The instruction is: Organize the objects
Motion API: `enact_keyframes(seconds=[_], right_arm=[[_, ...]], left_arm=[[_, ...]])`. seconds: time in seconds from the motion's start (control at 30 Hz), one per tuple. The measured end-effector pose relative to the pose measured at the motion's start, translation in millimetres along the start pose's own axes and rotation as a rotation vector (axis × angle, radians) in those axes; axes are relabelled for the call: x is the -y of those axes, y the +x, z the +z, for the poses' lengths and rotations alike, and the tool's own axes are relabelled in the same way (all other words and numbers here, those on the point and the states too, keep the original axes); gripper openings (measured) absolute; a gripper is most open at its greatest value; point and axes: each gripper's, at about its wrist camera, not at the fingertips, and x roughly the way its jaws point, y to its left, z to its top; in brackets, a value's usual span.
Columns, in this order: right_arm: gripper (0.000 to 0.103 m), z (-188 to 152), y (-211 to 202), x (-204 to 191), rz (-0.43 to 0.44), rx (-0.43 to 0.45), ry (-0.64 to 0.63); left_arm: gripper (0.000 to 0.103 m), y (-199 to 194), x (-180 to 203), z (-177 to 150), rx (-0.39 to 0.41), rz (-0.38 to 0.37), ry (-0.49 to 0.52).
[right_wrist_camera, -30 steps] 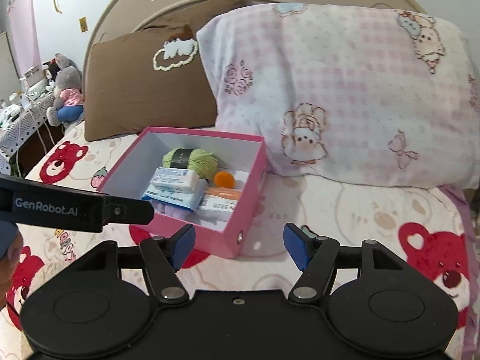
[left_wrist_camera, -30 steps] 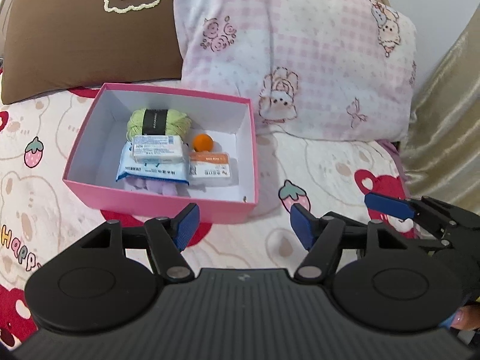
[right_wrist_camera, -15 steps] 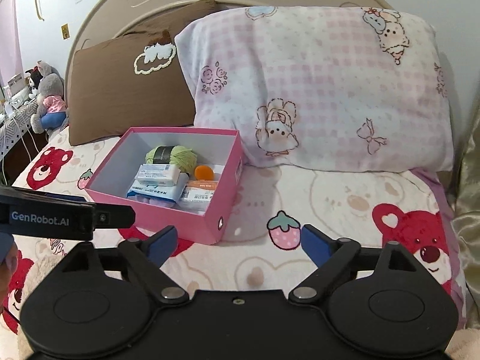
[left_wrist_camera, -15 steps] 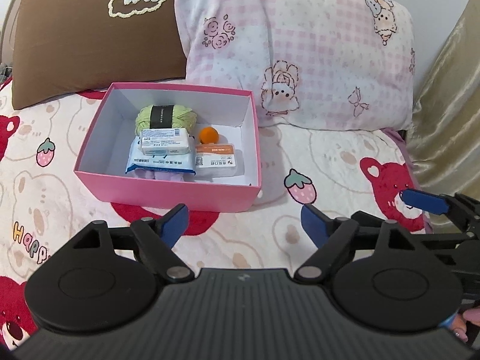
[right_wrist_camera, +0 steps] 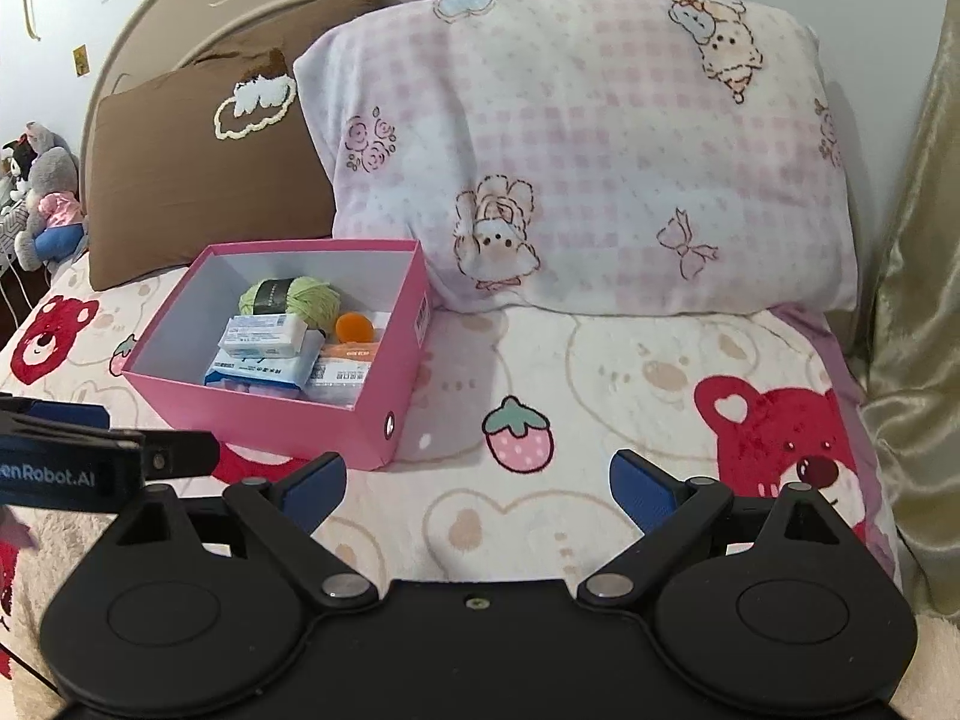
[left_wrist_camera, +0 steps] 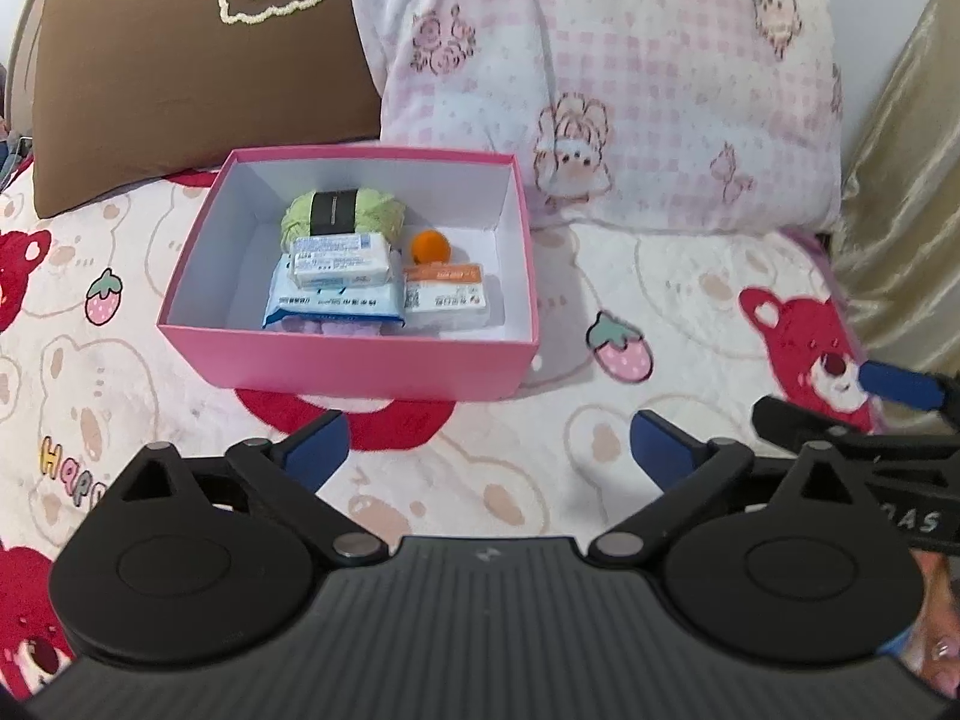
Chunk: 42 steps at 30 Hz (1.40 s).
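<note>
**Pink box packed on the bed, both grippers empty above the blanket**

The open pink cardboard box (left_wrist_camera: pixel 354 360) with a white inside sits on the bed, toward the headboard end, just in front of the two pillows. Inside it, a ball of pale green yarn (left_wrist_camera: pixel 345 213) with a dark band lies against the far wall. A small white and blue wrapped packet (left_wrist_camera: pixel 341 262) rests on top of a larger blue and white tissue pack (left_wrist_camera: pixel 336 303), with something lilac showing under that pack at the near wall. Beside them are a small orange ball (left_wrist_camera: pixel 430 245) and a white packet with an orange stripe (left_wrist_camera: pixel 445 295).

The box rests on a cream plush blanket (right_wrist_camera: pixel 540 360) printed with red bears and pink strawberries. Behind it a brown pillow with a white cloud patch (left_wrist_camera: pixel 192 60) leans on the headboard, and a pink checked pillow with cartoon animals (right_wrist_camera: pixel 570 150) lies next to it. Gold curtain fabric (right_wrist_camera: pixel 918 300) hangs at the bed's right edge; soft toys (right_wrist_camera: pixel 48 198) sit beyond its left edge.

The left gripper (left_wrist_camera: pixel 489 444) hovers near the box's front wall, jaws opening, nothing between them. The right gripper (right_wrist_camera: pixel 477 489) is beside it over the blanket, jaws also opening and empty.
</note>
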Motion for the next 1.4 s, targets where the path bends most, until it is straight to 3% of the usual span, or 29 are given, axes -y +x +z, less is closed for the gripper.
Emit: enact_keyframes(seconds=[0.33, 0.53, 0.67, 0.87, 1.4], right_arm=[[0.097, 1.2, -7.3, -1.4, 0.015, -0.065, 0.007], [0.097, 1.6, -11.4, -5.3, 0.003, -0.081, -0.001], [0.097, 2.1, -13.9, -6.1, 0.006, -0.087, 0.006], [0.097, 1.4, -15.9, -6.9, -0.007, -0.079, 0.003], [0.097, 0.8, -18.6, -0.8, -0.012, -0.079, 0.017]], left_arm=[[0.102, -4.0, 4.5, -1.3, -0.041, 0.080, 0.014], [0.102, -11.9, 8.6, -4.3, -0.028, 0.088, 0.035], [0.102, -13.5, 14.3, -4.9, -0.020, 0.140, 0.080], [0.102, -14.2, 7.8, -4.7, -0.031, 0.101, 0.044], [0.102, -16.5, 4.8, -9.9, -0.049, 0.113, 0.027]])
